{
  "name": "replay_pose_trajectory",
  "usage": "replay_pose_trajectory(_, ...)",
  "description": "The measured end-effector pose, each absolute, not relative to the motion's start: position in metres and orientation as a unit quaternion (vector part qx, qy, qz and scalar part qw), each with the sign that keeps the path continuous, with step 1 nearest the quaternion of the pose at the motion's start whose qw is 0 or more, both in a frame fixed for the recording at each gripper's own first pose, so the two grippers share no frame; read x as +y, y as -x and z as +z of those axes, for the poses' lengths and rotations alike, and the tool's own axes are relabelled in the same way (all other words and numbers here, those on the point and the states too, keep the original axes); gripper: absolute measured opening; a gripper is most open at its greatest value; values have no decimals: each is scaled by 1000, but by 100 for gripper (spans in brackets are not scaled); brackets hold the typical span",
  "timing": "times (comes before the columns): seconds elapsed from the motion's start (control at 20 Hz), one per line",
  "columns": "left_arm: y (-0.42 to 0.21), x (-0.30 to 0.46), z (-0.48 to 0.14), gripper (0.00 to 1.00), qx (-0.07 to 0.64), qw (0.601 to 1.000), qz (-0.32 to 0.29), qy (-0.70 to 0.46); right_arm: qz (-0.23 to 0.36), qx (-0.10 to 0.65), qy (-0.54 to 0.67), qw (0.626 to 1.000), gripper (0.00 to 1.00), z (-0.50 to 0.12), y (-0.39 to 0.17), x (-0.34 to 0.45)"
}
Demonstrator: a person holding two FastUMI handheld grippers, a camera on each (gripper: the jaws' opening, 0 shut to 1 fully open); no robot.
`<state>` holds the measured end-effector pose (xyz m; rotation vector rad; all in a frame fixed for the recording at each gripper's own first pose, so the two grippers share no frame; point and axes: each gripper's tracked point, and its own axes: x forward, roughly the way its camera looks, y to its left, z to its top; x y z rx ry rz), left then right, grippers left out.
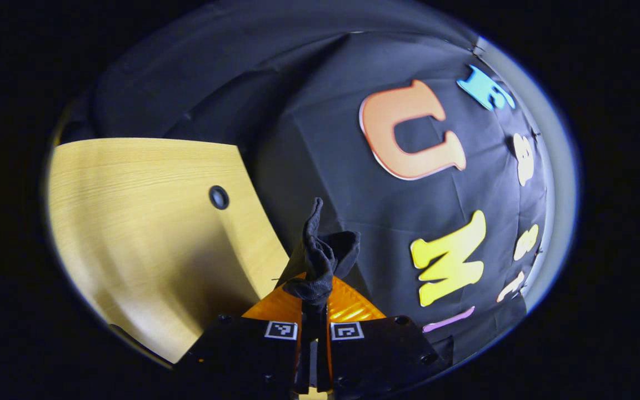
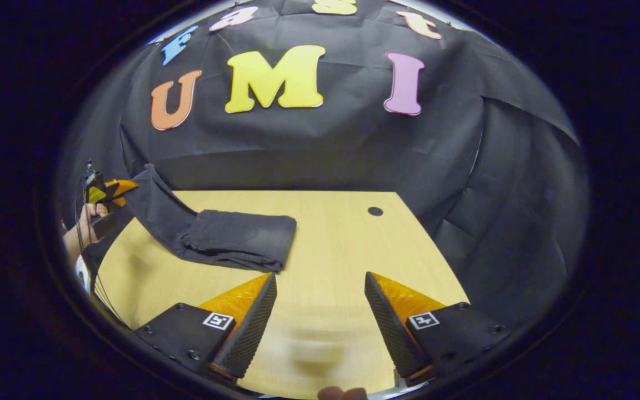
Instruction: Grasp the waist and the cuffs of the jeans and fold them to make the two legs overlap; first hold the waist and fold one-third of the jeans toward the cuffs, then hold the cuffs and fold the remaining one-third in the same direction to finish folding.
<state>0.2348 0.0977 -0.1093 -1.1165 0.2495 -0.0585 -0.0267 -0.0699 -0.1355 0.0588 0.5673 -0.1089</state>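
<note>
- We count one pair of jeans [image 2: 225,236], dark, lying folded on the one wooden table [image 2: 342,250], with one end lifted off the table's left side.
- Our left gripper [image 1: 315,289] has its two fingers pressed together, pinching a bunch of that dark cloth; in the right gripper view we see it raised at the left, held by a hand [image 2: 84,225].
- Our right gripper [image 2: 320,308] hangs over bare table near the jeans, its two fingers spread wide, holding nothing.
- One round hole [image 2: 375,211] sits in the tabletop.
</note>
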Motion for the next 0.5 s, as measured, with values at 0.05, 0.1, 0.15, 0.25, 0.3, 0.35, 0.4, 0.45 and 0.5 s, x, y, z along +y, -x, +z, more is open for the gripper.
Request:
replay_pose_trajectory(0.05,-237,85,-103,8,120,848,-32,516,-57,275,-33,959,99,-133,27,-76)
replay_pose_trajectory(0.1,-236,76,-97,8,123,855,-36,503,-58,271,-34,960,99,-132,30,-79)
replay_pose_trajectory(0.15,-235,64,-92,8,126,861,-42,492,-59,269,-34,961,98,-132,32,-85)
replay_pose_trajectory(0.25,-237,35,-84,8,135,869,-54,473,-58,265,-32,962,98,-134,38,-97)
replay_pose_trajectory(0.3,-237,21,-79,8,140,872,-60,466,-55,264,-33,962,98,-136,40,-101)
replay_pose_trajectory(0.35,-237,7,-76,8,144,875,-63,457,-55,263,-34,963,98,-137,42,-106)
replay_pose_trajectory(0.4,-237,-10,-75,8,149,880,-69,446,-54,262,-37,963,98,-138,44,-111)
replay_pose_trajectory(0.45,-235,-26,-75,8,154,885,-75,432,-54,260,-43,963,98,-139,45,-116)
replay_pose_trajectory(0.5,-234,-42,-76,8,161,891,-82,418,-54,261,-50,962,96,-142,46,-122)
